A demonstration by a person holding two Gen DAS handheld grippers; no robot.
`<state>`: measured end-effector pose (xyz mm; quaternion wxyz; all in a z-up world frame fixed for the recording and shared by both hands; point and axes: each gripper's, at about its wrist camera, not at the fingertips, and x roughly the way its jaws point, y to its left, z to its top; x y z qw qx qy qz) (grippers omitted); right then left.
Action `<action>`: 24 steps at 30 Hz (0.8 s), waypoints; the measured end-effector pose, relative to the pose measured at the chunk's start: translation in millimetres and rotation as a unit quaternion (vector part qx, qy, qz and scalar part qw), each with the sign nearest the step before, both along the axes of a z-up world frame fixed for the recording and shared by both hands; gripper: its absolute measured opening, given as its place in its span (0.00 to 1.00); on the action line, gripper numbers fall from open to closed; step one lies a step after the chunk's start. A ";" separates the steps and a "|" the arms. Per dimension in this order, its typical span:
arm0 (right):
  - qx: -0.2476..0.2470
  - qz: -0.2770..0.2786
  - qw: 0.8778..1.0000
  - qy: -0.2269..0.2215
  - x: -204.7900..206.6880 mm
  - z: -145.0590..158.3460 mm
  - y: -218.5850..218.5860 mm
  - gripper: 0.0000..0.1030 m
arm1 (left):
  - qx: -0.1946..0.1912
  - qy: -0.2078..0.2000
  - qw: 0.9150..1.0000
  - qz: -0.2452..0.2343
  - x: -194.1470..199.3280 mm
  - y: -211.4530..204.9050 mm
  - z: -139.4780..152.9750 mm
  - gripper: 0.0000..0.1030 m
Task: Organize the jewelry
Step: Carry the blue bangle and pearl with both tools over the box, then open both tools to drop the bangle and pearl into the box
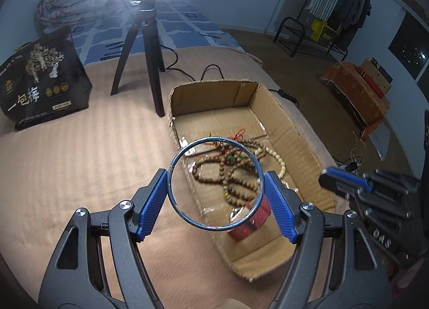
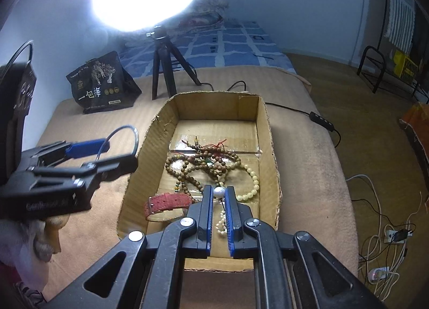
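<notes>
Left claw: our left gripper (image 1: 216, 184) stands wide, its blue pads (image 1: 151, 203) pressing on either side of a thin blue bangle (image 1: 171, 169), which we hold as an upright ring between them.
Bangle position: we see it above the near-left wall of the cardboard box (image 1: 295, 132), partly over the tan blanket (image 1: 80, 153); from the right wrist view the bangle (image 2: 134, 134) sits just left of the box (image 2: 268, 132).
Right claw: our right gripper (image 2: 219, 192) has its fingers almost together, clamped on a white pearl (image 2: 219, 191) at the tips.
Pearl strand: we see small pale beads (image 2: 221, 222) hanging below the pearl, between the fingers, over the box floor.
Box contents: we count a tangle of brown wooden bead strings (image 2: 198, 167), a cream bead bracelet (image 2: 253, 180) at its right, and a red woven strap (image 2: 167, 201) lying near the front-left corner.
Claws to each other: in the left wrist view the right gripper (image 1: 328, 177) is at the right, beyond the box's right wall, apart from the left one.
Surface: the box rests on the tan blanket.
Beyond the box: we see a black tripod (image 2: 166, 67) and a black printed bag (image 2: 104, 84) standing on the blanket, and a black cable with an inline switch (image 2: 321, 121) trailing to the right.
</notes>
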<state>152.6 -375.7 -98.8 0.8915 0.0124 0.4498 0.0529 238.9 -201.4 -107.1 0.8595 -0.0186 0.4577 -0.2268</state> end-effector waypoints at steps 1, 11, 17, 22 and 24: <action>0.003 0.000 1.000 0.001 -0.1 -0.8 -1.9 0.06 | 0.001 0.000 1.000 0.000 3.7 -2.9 -0.8 0.72; 0.015 0.004 1.000 0.008 -1.8 -5.5 -7.7 0.06 | 0.006 0.003 1.000 0.006 25.5 -18.8 -8.5 0.72; 0.015 0.007 1.000 0.010 -2.2 -7.2 -8.1 0.06 | 0.011 0.000 1.000 0.006 29.4 -24.7 -8.5 0.72; 0.014 0.007 1.000 0.010 -2.2 -7.4 -8.8 0.07 | 0.013 -0.003 1.000 0.009 30.6 -26.6 -8.3 0.72; 0.013 0.006 1.000 0.009 -2.8 -7.3 -9.2 0.07 | 0.012 -0.005 1.000 0.010 30.2 -26.5 -7.4 0.72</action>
